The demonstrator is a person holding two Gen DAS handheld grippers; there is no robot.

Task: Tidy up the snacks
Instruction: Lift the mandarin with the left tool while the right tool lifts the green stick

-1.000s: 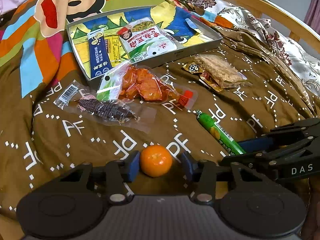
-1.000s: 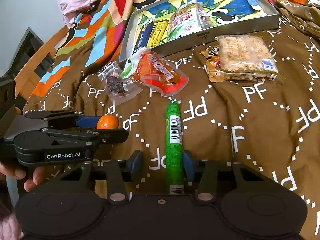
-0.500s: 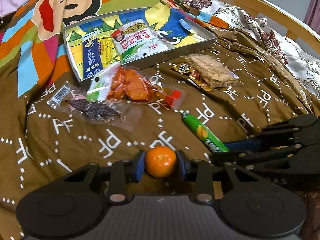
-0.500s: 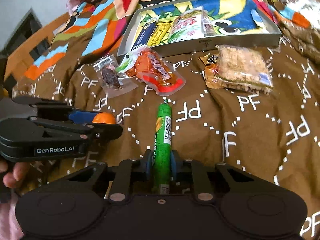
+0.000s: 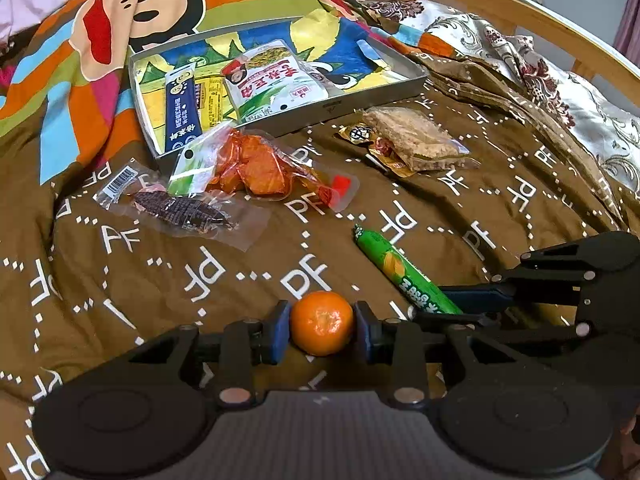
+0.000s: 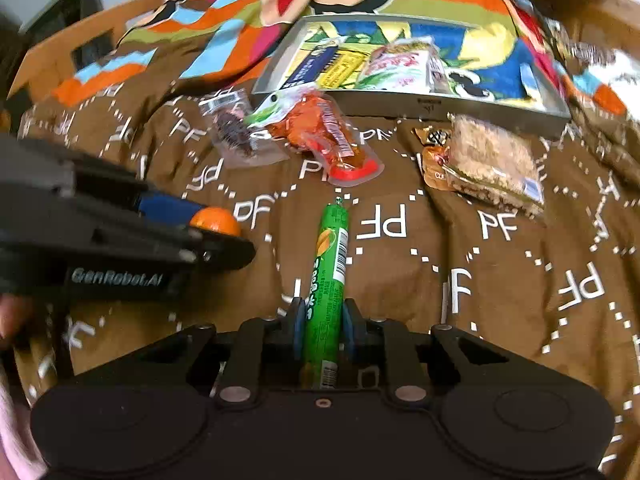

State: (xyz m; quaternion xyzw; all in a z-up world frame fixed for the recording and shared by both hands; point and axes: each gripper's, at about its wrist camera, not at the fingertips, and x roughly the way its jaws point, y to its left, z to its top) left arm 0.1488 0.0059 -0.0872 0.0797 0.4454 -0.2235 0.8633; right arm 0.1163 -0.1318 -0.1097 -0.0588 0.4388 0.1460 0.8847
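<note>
My left gripper point(image 5: 320, 326) is shut on a small orange point(image 5: 322, 322), just above the brown bedspread. My right gripper point(image 6: 323, 328) is shut on a green sausage stick point(image 6: 326, 280) that points away toward the tray. The grey metal tray point(image 5: 332, 108) lies further back and holds a blue sachet point(image 5: 182, 114), a yellow sachet and a white-green packet point(image 5: 272, 80). The orange point(image 6: 216, 220) and the left gripper show at the left of the right wrist view. The stick point(image 5: 404, 274) and the right gripper show at the right of the left wrist view.
Loose on the bedspread lie a dark snack in a clear bag point(image 5: 180, 210), an orange-red snack packet point(image 5: 256, 166) and a cereal bar packet point(image 5: 416, 140). A wooden bed rail point(image 5: 520, 12) runs along the back right. Rumpled patterned fabric lies at the right.
Both grippers have closed: the left one on the orange, the right one on the green stick. Both have then moved forward, toward the tray.
</note>
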